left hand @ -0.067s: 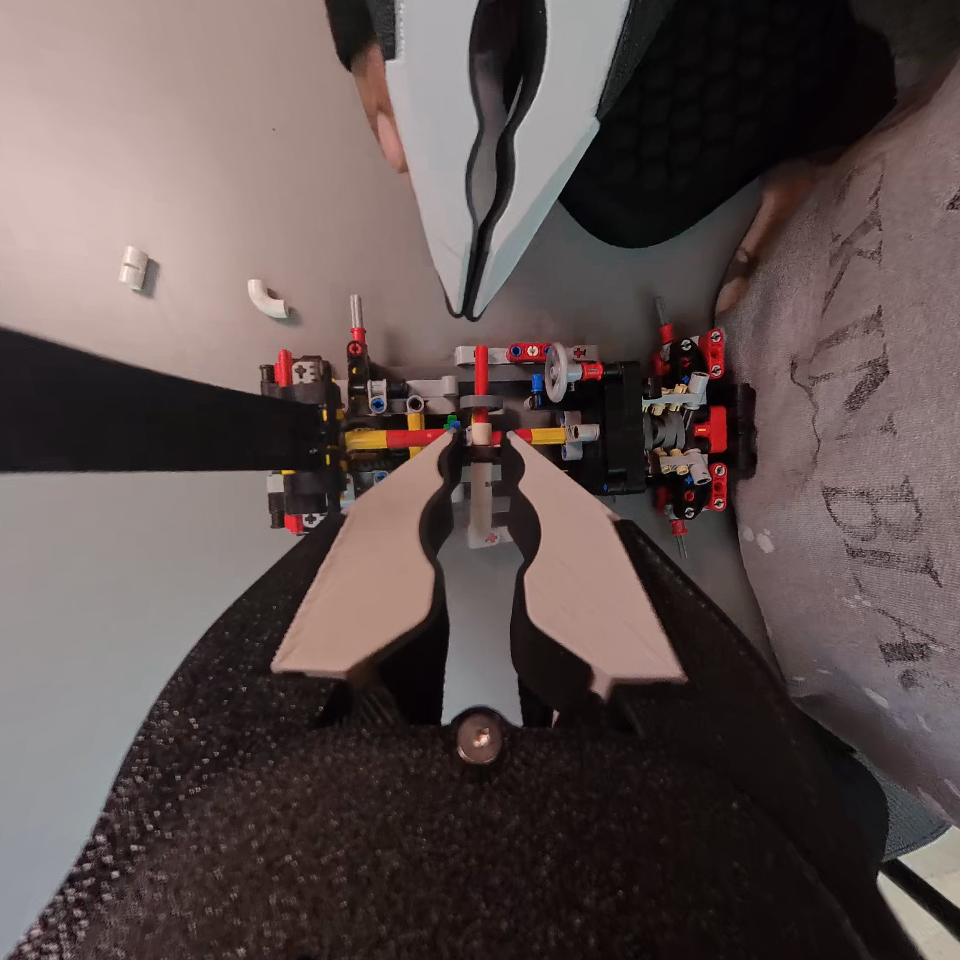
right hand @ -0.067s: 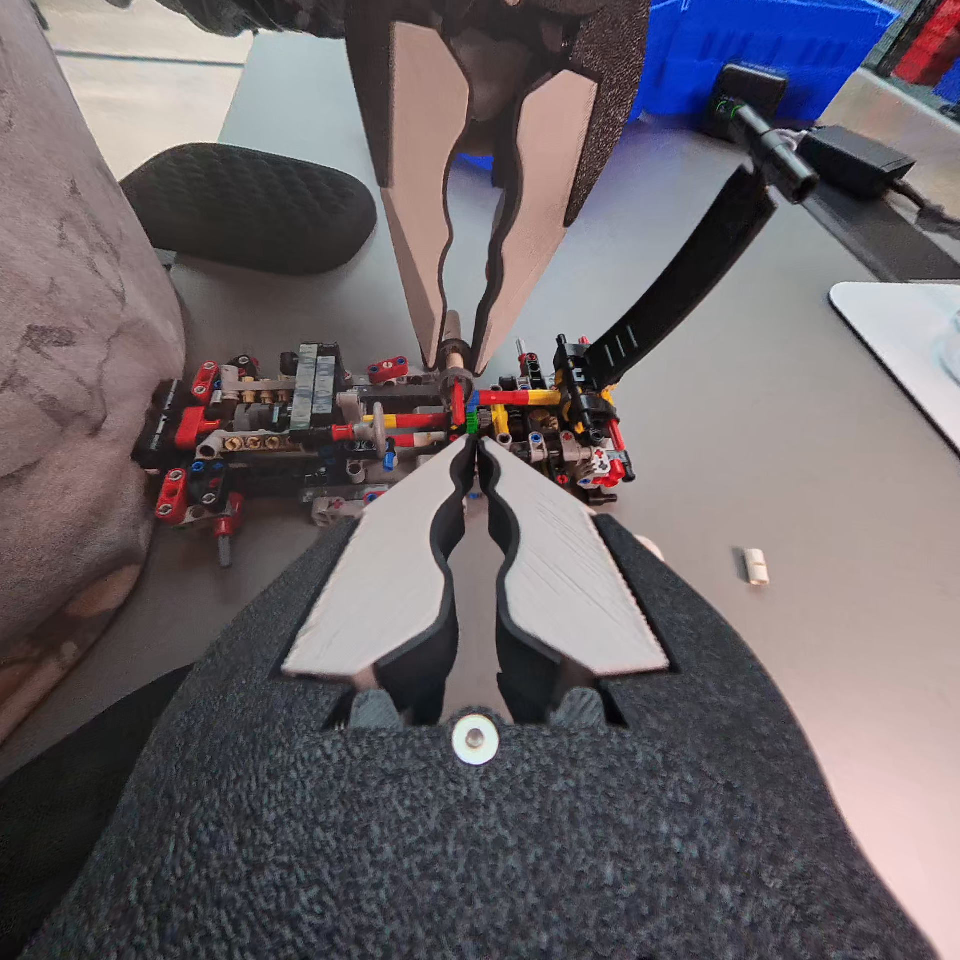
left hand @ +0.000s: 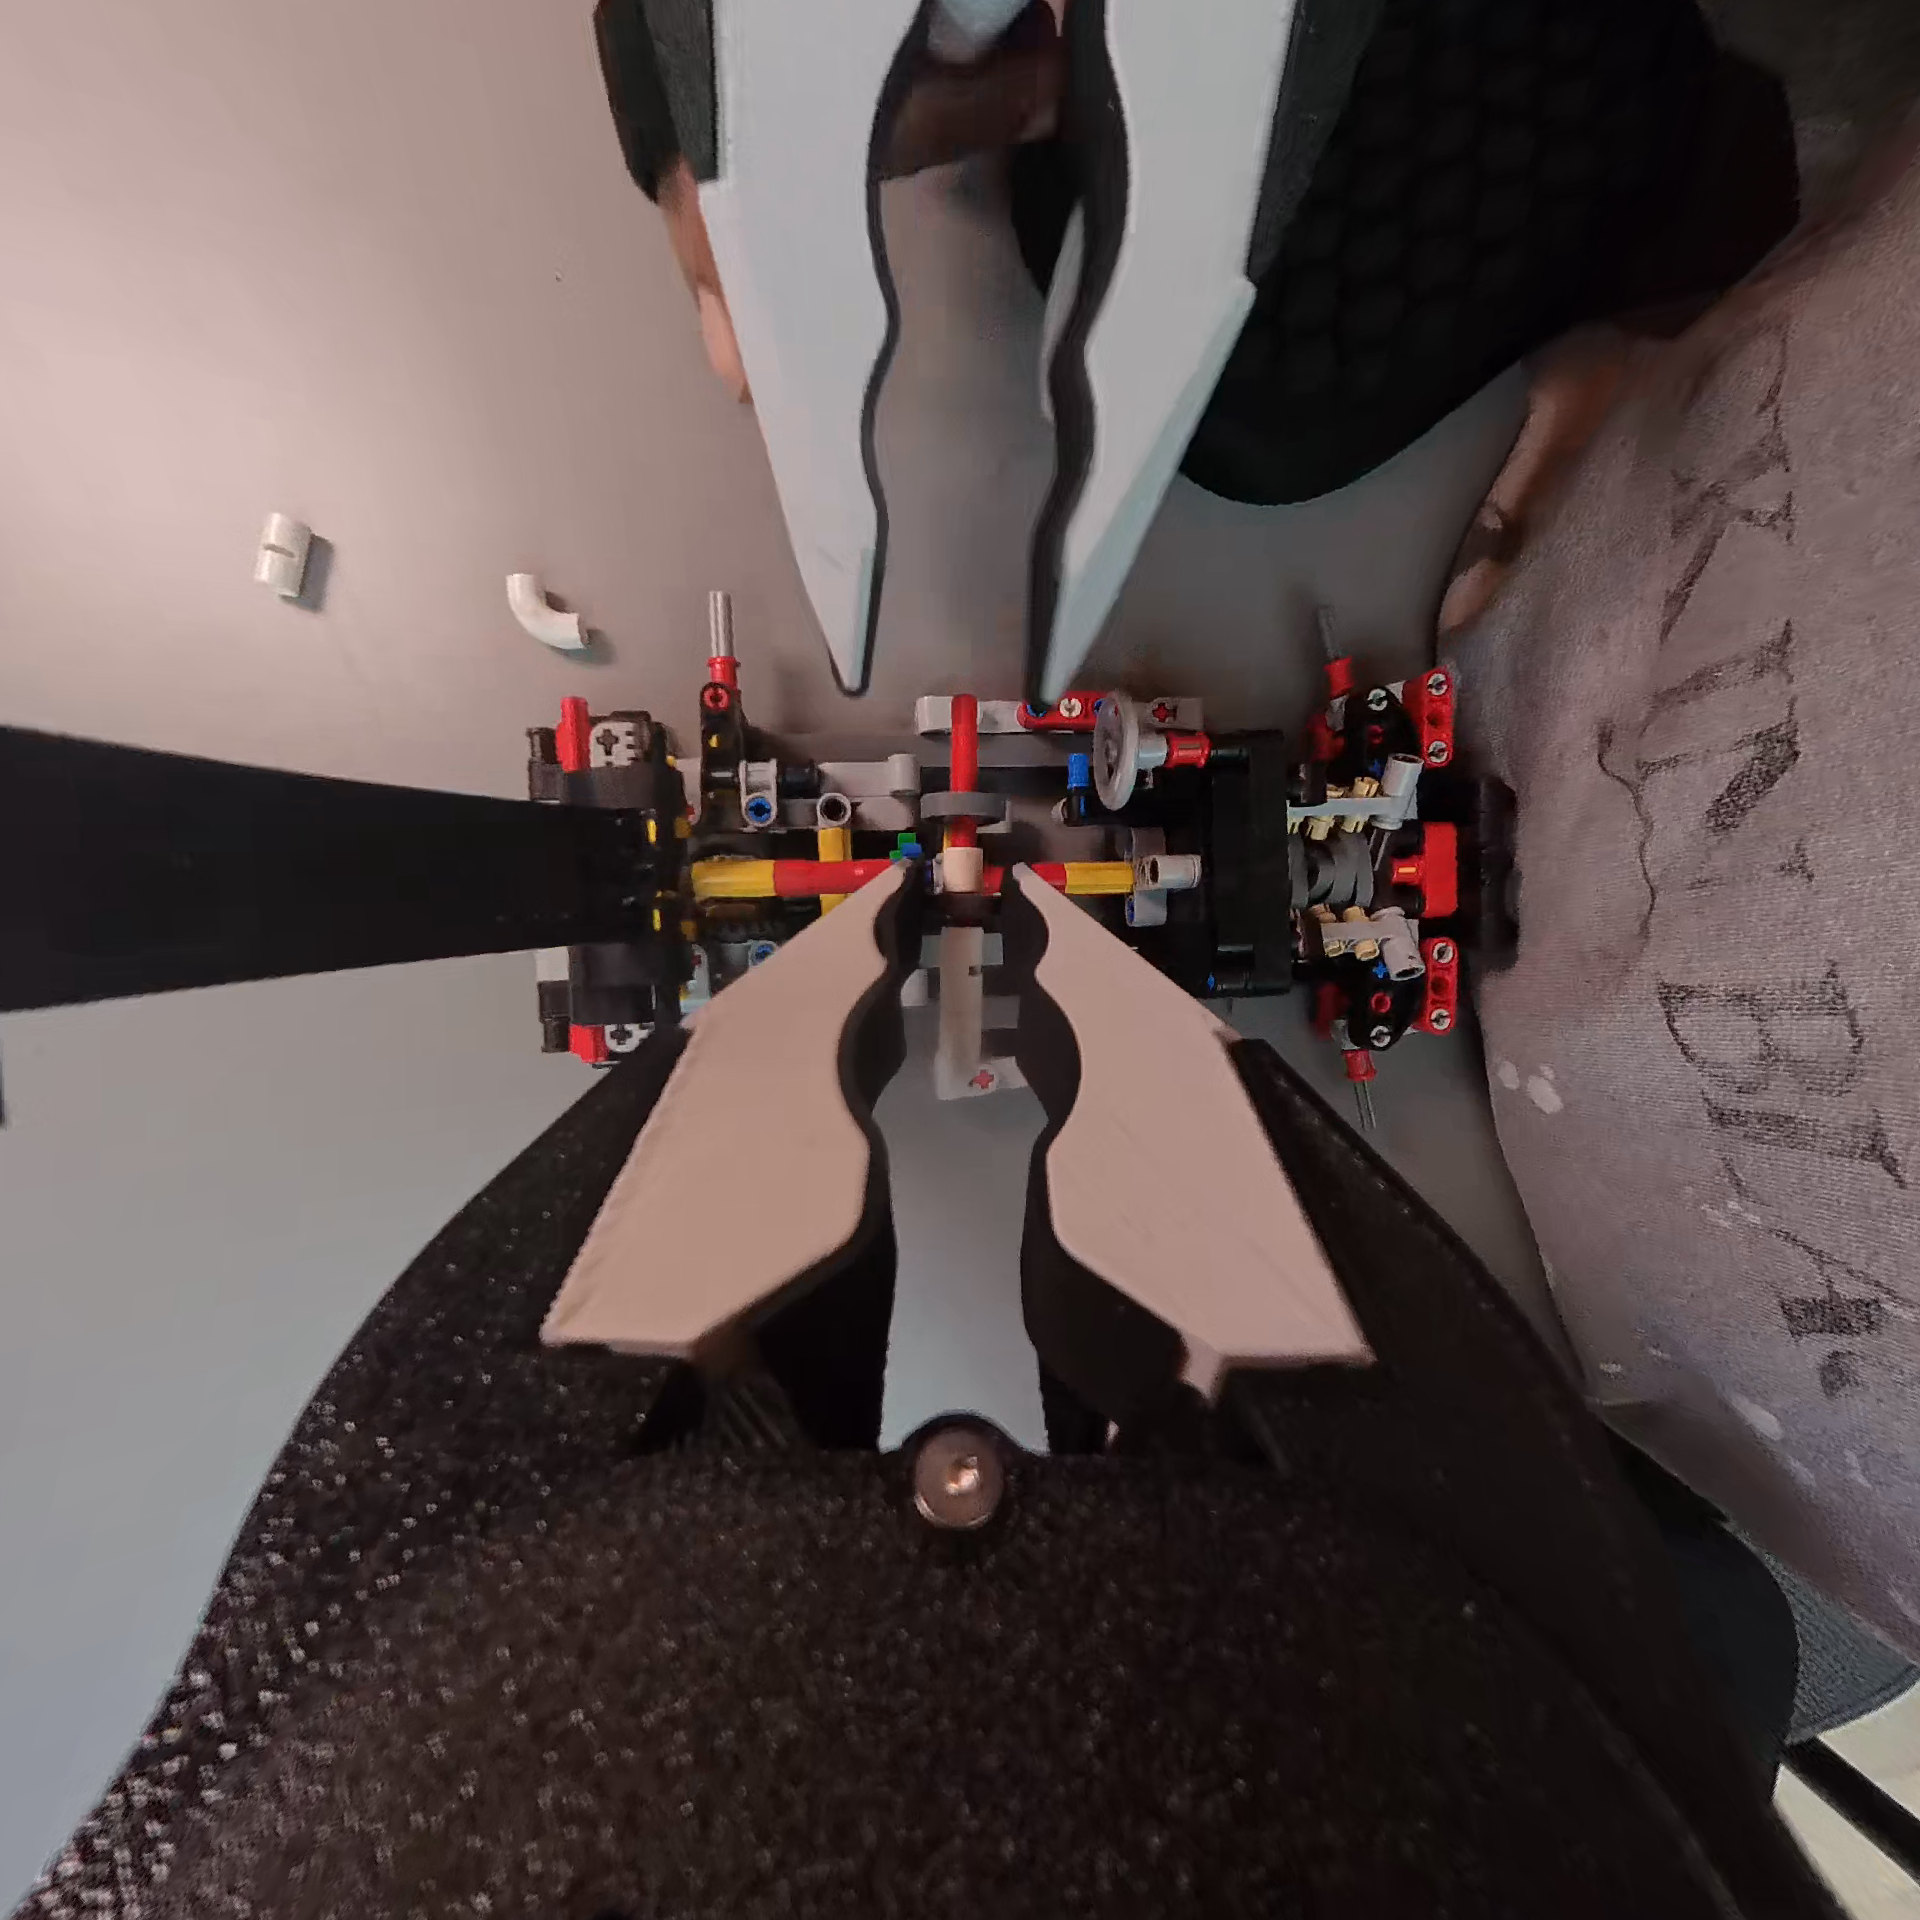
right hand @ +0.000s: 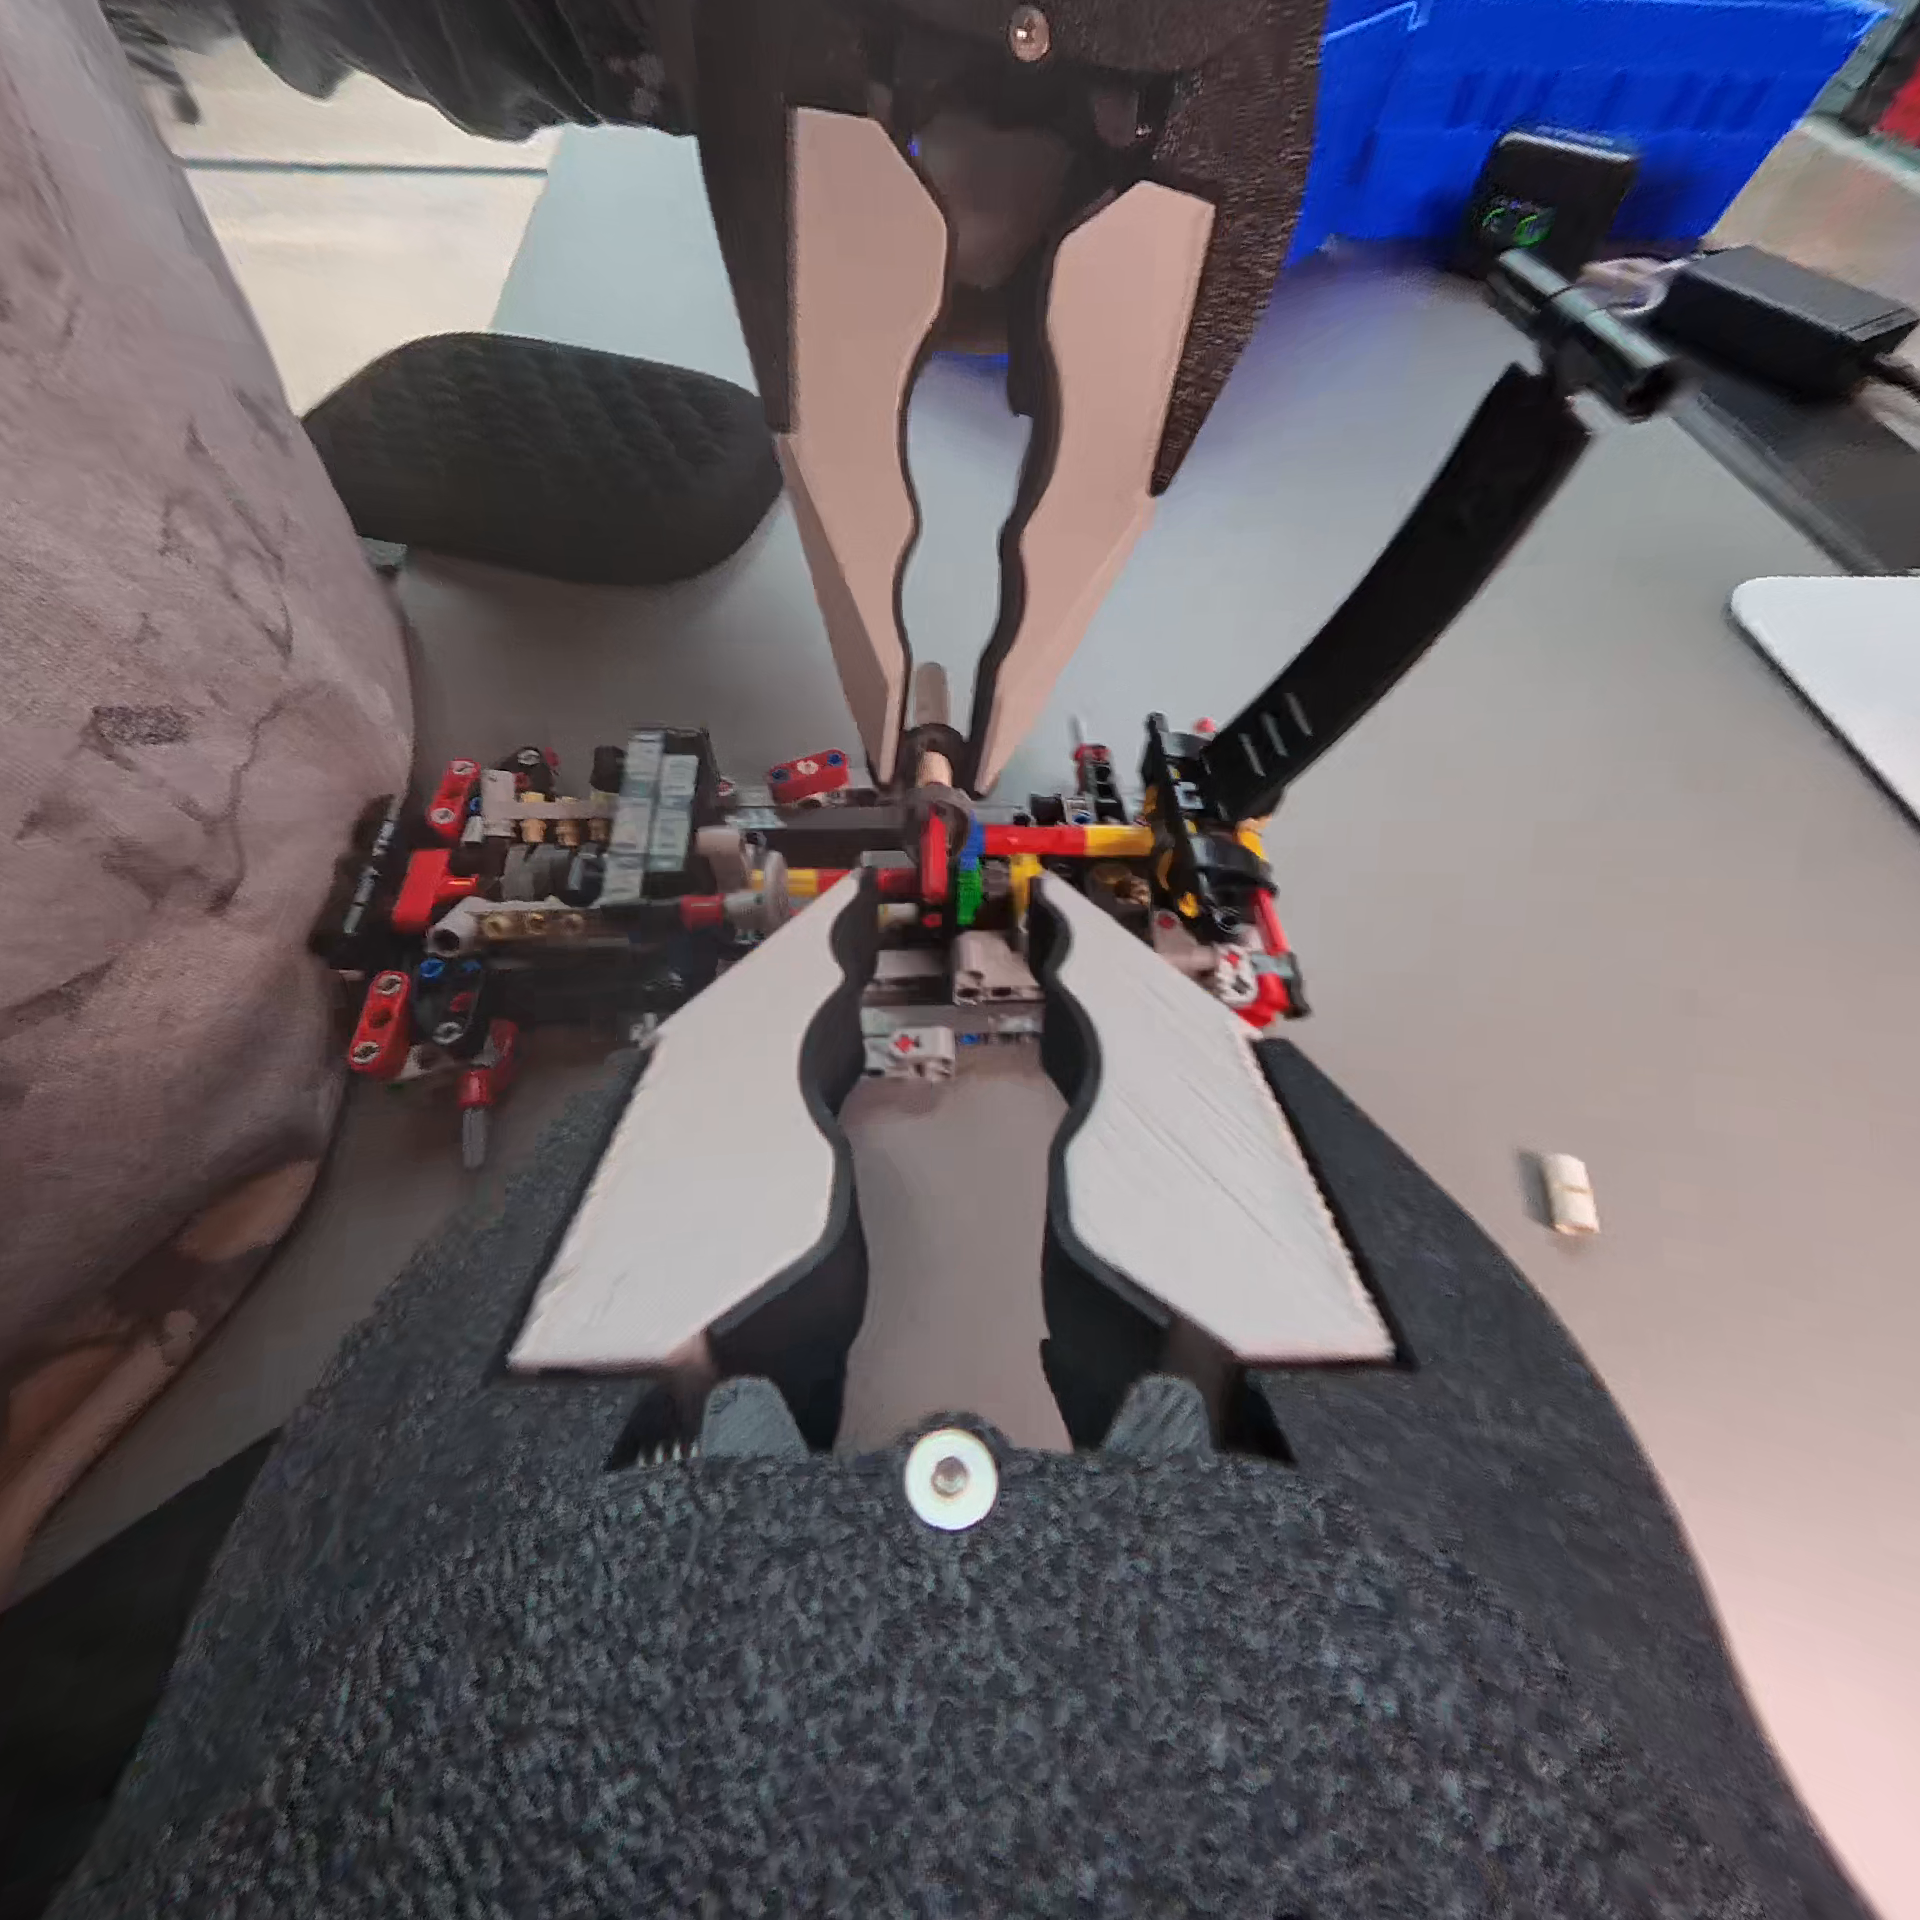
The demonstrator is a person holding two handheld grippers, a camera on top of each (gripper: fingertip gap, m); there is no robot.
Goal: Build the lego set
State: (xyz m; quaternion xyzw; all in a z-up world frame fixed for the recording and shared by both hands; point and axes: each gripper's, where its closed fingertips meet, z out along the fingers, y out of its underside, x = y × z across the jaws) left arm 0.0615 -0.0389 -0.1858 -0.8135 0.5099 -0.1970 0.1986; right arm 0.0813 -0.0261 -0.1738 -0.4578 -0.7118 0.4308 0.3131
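While both jaws gape, two white pieces (left hand: 283, 554) lie loose.

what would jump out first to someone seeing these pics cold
The colourful lego chassis, red, yellow and black, lies mid-table on the grey table, with a long black strap-like piece sticking out of one end. Two grippers face each other across it: the left gripper with its fingers either side of a tan axle piece at the model's centre, the right gripper open at the opposite side. A blue bin sits at the far edge.
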